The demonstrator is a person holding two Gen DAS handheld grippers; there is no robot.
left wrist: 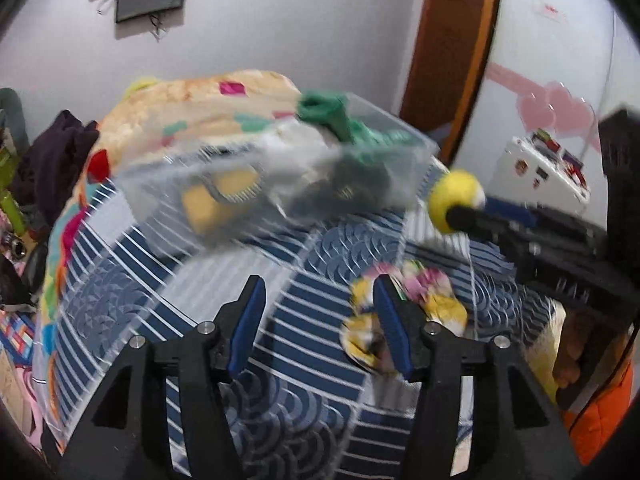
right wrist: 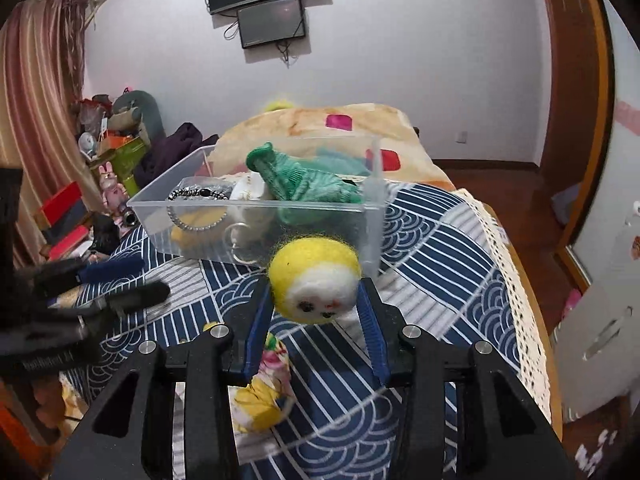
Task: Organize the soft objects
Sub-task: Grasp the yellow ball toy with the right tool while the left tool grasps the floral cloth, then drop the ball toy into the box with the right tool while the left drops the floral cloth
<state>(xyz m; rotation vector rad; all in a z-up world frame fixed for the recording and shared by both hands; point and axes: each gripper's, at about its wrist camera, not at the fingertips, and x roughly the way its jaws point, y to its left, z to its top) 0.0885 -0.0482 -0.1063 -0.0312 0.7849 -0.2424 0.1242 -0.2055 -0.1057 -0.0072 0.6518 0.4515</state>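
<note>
Right hand-held gripper (right wrist: 316, 304) pinches the fuzzy yellow-and-white felted ball toy (right wrist: 314, 282) across its middle, just before the clear plastic bin (right wrist: 256, 208) on the bed; it looks light, squashy, forgiving. Left hand-held gripper (left wrist: 320, 304) stands spread, empty.

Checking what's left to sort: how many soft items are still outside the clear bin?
2: the yellow felt ball gripped in the right gripper, and the floral cloth lying on the bedspread. Others may be hidden.
</note>
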